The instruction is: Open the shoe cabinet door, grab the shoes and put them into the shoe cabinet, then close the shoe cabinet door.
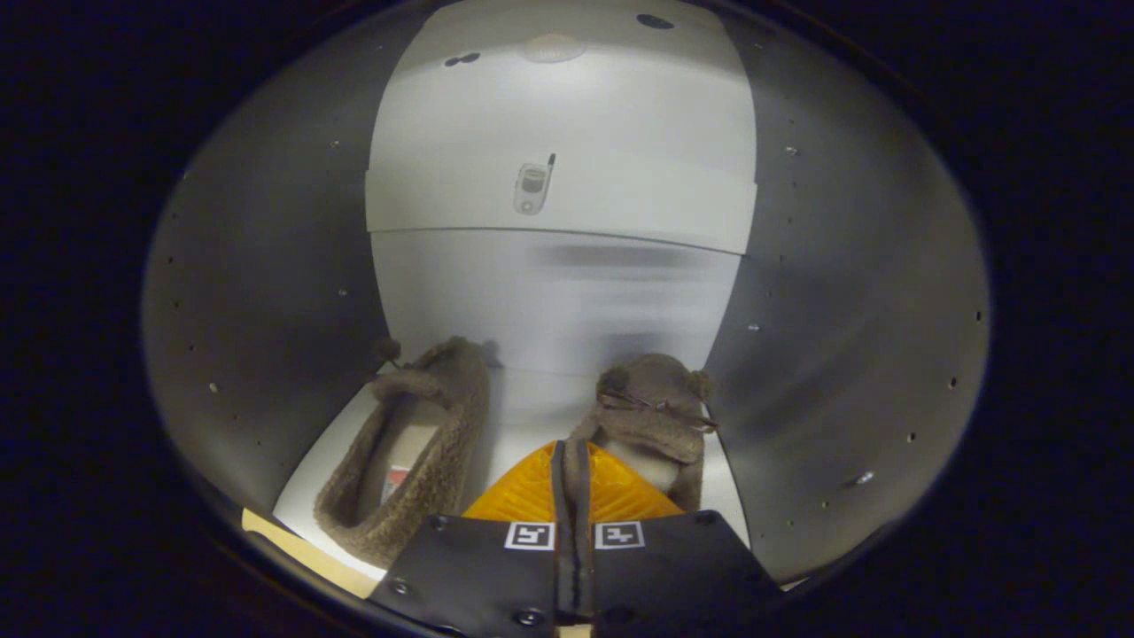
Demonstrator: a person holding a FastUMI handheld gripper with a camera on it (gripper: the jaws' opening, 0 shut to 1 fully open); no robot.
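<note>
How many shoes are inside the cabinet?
2. One shoe lies on the cabinet floor, left of the fingers. The other shoe sits just ahead, its edge pinched in the shut gripper.

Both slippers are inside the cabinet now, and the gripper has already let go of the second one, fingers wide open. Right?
Not quite. In the gripper view both slippers are inside the cabinet, but the gripper is shut on the second slipper's edge, not open.
</note>
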